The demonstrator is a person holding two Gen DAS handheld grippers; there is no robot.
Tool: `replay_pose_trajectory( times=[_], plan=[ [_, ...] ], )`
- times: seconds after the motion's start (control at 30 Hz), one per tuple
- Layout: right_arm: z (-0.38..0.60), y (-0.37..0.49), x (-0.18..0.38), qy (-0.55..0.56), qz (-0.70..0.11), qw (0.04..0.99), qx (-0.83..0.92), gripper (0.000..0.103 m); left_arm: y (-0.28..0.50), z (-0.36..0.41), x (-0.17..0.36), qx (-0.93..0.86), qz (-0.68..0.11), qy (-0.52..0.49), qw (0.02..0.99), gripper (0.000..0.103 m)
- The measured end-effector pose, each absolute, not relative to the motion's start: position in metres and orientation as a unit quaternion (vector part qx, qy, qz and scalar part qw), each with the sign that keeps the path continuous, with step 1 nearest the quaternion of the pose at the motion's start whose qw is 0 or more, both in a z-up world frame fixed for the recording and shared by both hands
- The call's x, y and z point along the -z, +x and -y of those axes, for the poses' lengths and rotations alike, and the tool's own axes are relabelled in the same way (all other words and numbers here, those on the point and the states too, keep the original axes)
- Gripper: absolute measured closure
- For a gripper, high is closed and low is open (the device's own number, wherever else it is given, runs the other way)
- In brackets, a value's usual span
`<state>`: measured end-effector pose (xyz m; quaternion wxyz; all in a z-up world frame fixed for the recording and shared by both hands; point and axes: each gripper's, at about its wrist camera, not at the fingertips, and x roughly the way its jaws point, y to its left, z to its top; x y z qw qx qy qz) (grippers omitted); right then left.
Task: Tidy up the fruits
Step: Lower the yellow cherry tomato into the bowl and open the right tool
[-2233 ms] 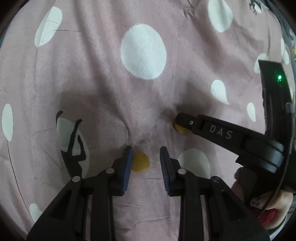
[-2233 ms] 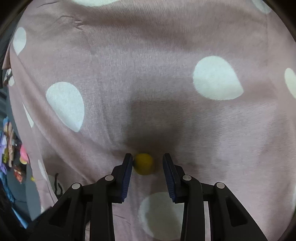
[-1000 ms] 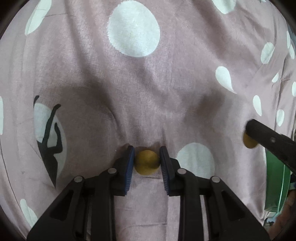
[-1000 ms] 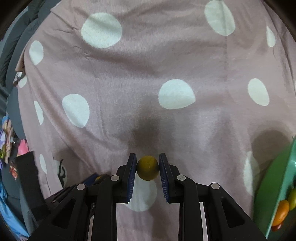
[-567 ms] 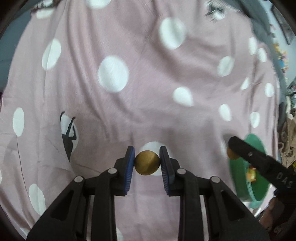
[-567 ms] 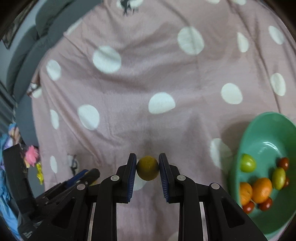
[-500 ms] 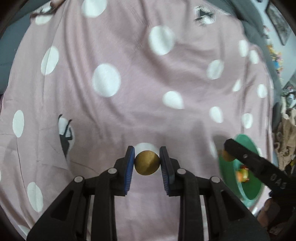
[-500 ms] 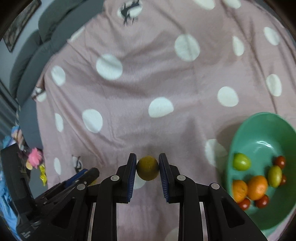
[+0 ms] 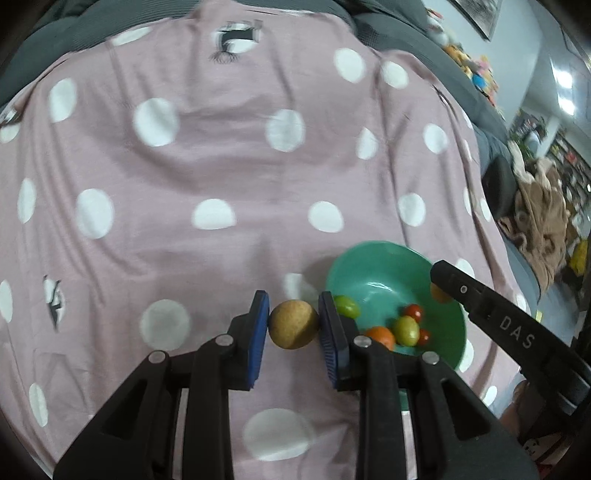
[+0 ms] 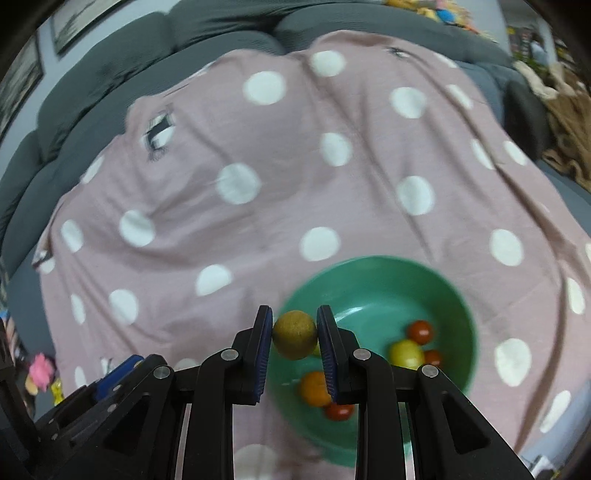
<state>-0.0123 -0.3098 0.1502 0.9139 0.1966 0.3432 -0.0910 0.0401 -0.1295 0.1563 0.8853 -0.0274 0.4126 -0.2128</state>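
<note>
A round tan-yellow fruit (image 9: pixel 293 329) is clamped between the blue pads of my left gripper (image 9: pixel 293 328), high above the pink dotted cloth and just left of the green bowl (image 9: pixel 376 266). My right gripper (image 10: pixel 294 334) is shut on a second round yellow-brown fruit (image 10: pixel 294 334), which hangs over the left rim of the green bowl (image 10: pixel 373 288). Several small fruits lie in the bowl: an orange one (image 10: pixel 314 387), red ones (image 10: pixel 420 331) and a yellow-green one (image 10: pixel 406 353). In the left wrist view the right gripper's finger (image 9: pixel 491 314) reaches over the bowl from the right.
The pink cloth with white dots (image 9: pixel 221 166) covers a grey sofa (image 10: pixel 184 29). A brown blanket (image 9: pixel 539 221) and cluttered shelves lie to the far right. The left tool's body (image 10: pixel 92 402) shows at the lower left of the right wrist view.
Both grippers have risen off the cloth with their fruits and travelled toward the green bowl, which now sits close under them. Much more of the cloth and sofa is in sight.
</note>
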Motion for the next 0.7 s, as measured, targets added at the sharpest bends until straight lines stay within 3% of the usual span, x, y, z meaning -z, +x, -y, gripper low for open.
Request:
replay_pose_trajectory(
  times=[0.7],
  plan=[
    [0.373,-0.014,-0.108,0.223,-0.398,0.876,0.156,0.076,0.045,0.219,-0.105,0.259,-0.464,0.034,0.847,0.076]
  ],
)
